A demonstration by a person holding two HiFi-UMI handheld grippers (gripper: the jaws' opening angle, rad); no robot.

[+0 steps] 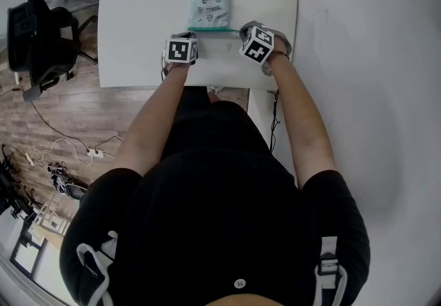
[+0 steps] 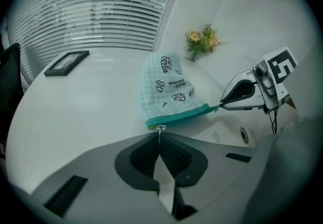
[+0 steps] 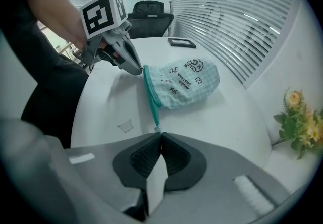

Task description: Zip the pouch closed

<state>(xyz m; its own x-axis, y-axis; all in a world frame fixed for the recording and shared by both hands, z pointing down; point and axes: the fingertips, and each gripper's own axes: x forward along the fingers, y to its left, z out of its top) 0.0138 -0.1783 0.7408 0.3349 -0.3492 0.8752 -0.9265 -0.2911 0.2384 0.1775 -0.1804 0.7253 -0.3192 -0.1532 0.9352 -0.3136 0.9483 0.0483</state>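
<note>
The white tabletop [image 1: 138,36] carries the checked pouch [image 1: 210,5], which lies flat with its teal zipper [image 2: 181,116] along the edge nearest you. Your left forearm [image 1: 155,115] and right forearm [image 1: 300,118] both reach straight forward from your body. Each tool is tipped steeply down, one at either end of that near edge. Your left tool [image 2: 160,136] has its jaws pressed together on the small metal zipper pull [image 2: 160,127] at the zipper's left end. Your right tool [image 3: 160,137] is pinched just as tight on the end tab [image 3: 156,128] at the opposite corner. The zipper runs straight between the two.
</note>
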